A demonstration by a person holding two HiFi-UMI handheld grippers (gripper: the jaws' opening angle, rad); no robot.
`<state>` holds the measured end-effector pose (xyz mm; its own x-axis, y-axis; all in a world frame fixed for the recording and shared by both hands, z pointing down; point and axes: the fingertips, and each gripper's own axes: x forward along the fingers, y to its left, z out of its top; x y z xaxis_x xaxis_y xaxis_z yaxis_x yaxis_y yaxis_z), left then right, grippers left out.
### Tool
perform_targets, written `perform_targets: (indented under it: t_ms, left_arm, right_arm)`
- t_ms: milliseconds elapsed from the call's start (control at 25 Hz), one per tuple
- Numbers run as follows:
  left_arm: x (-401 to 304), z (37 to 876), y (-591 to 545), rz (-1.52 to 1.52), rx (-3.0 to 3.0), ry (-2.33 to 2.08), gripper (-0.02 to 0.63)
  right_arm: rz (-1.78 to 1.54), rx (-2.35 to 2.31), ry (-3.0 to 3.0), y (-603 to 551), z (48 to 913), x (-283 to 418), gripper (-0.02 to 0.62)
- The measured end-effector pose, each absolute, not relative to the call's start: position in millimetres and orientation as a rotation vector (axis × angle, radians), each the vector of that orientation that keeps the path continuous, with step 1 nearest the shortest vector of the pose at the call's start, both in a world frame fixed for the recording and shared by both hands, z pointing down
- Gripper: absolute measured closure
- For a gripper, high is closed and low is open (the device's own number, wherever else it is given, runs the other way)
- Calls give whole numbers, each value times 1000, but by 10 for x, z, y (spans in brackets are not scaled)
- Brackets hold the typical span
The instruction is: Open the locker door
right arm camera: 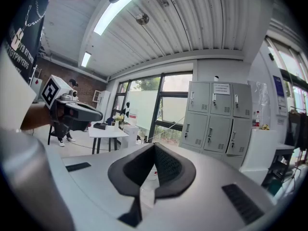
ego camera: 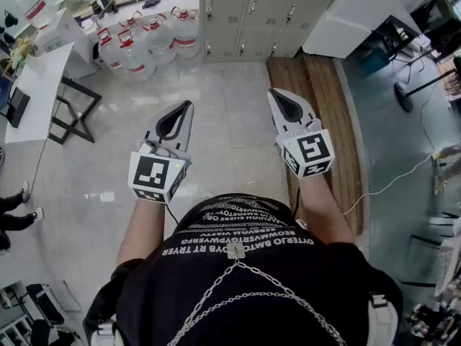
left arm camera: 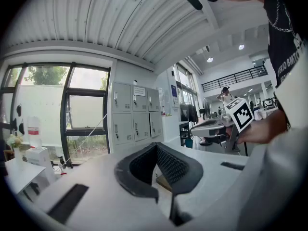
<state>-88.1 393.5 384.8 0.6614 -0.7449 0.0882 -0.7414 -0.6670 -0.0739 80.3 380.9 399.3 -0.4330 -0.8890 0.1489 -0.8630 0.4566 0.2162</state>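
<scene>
the lockers (ego camera: 252,9) stand at the far edge of the floor, well apart from both grippers. the left gripper (ego camera: 189,104) and the right gripper (ego camera: 271,91) have jaws together, holding nothing. the door is probably thin stiff metal, light on hinges; the small handle (right arm camera: 213,99) seems the best hold

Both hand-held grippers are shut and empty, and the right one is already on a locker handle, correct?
Not on a handle. The right hand-held gripper hangs over the floor, well short of the lockers, as the head view shows. Both it and the left hand-held gripper are shut and empty.
</scene>
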Motion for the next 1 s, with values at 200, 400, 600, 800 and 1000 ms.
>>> perform_targets:
  t_ms: [200,400,600,800,1000]
  left_arm:
    - [-1026,3822,3869,-135,-2819,1281,603]
    - [-1088,3947,3747,-173,-2832,1294,603]
    - [-1191,3999,3449,-202,-2821,1349,603]
    - [-1141,4089,3041,-248,-2813,1377,603]
    - [-1006,4059,2524,-287,-2804,1386,603]
  right_arm:
    - [-166,1515,-2471,3725,3943,686,600]
    - [-109,1522,-2526,3631,3951,647,598]
    - [-91,1409,-2659,3478,3963,506,562]
    - [-40,1332,-2691,3064,4140,495,487]
    - [30,1281,-2738,2549,4205,614,448]
